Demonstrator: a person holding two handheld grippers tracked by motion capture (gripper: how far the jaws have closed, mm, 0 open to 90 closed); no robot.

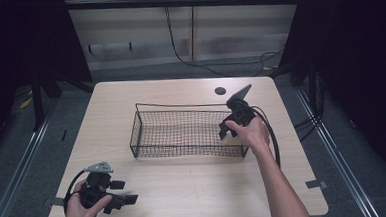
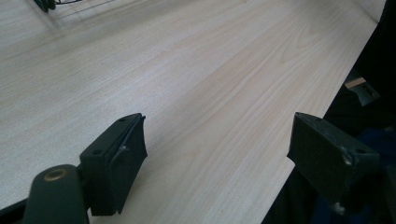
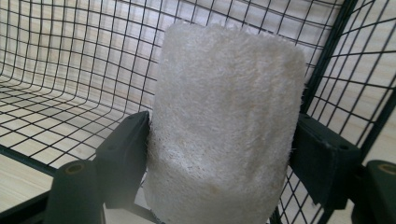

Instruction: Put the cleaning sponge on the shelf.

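The right gripper [image 3: 219, 154] has its two black jaws pressed against the sides of a pale, fibrous loofah sponge [image 3: 224, 130], which stands upright between them. Behind and around the sponge runs the black wire mesh of a basket [image 3: 70, 70]. From the high view, that gripper [image 1: 227, 131] dips over the right end of the wire basket [image 1: 147, 141], the person's right hand [image 1: 255, 133] wrapped around it, with its cable looping off toward the table's right edge.

The left gripper [image 2: 215, 154] has its jaws spread wide with nothing between them, above bare wood. It sits low at the near left corner of the table [image 1: 185, 189], well apart from the basket, held in the left hand [image 1: 81, 207].
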